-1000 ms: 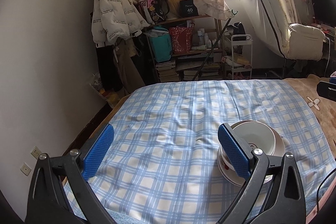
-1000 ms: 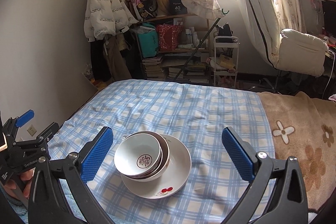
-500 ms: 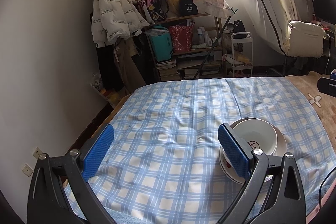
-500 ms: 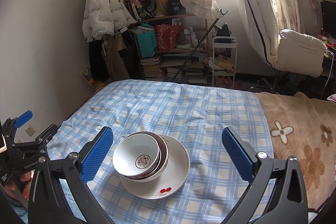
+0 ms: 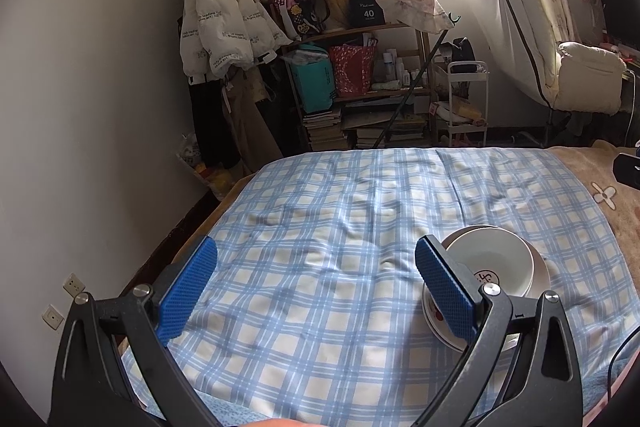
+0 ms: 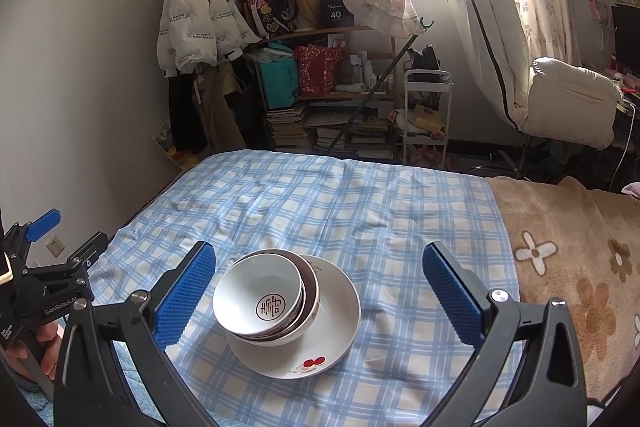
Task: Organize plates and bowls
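White ceramic bowls (image 6: 258,301), two nested, sat tilted on a plate (image 6: 332,323) atop the blue-check bedsheet (image 6: 360,211). Right hand-held gripper (image 6: 316,297) hovered w/ jaws spread wide, empty; left hand-held gripper (image 5: 316,291) likewise agape, stack beside its right finger. Risk: soft bed + off-centre bowls, so a nudge could prob. tip the stack.

Wrinkled blue checked cloth (image 5: 320,227) lies bare ahead of the stack and to its left. The two nested bowls (image 6: 264,299) sit toward the left of the plate (image 6: 336,311), leaving its right rim exposed between the right gripper (image 6: 320,303)'s spread fingers.
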Demonstrator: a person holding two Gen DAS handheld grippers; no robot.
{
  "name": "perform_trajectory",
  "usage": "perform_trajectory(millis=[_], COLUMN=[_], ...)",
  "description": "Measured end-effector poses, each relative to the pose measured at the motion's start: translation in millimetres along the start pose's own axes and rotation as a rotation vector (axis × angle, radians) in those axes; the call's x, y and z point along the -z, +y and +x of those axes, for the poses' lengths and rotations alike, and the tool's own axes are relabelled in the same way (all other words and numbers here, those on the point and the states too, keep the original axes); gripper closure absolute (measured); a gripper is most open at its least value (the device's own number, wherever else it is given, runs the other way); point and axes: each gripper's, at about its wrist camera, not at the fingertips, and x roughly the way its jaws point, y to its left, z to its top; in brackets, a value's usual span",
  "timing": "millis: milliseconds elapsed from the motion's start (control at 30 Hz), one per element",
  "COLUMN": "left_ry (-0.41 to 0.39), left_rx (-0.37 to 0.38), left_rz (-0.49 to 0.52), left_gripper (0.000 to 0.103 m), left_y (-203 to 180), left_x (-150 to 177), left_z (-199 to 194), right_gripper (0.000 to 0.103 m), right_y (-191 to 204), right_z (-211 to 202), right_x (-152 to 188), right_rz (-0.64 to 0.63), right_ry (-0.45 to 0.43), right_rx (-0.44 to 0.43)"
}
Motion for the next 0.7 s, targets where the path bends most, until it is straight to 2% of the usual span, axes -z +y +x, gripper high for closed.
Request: perform_trajectory(millis=[700], left_ry=[0.004], left_rx=[0.003], left_rz=[0.003], left_gripper=[0.005], left_y=[-3.0], left_x=[2.2], left_z=[1.4], right_gripper=[0.0], right_y=[-1.5], right_z=[0.2], right_x=[-1.2], right_rz=[-0.004], right_ry=[0.001], right_rx=[-0.003])
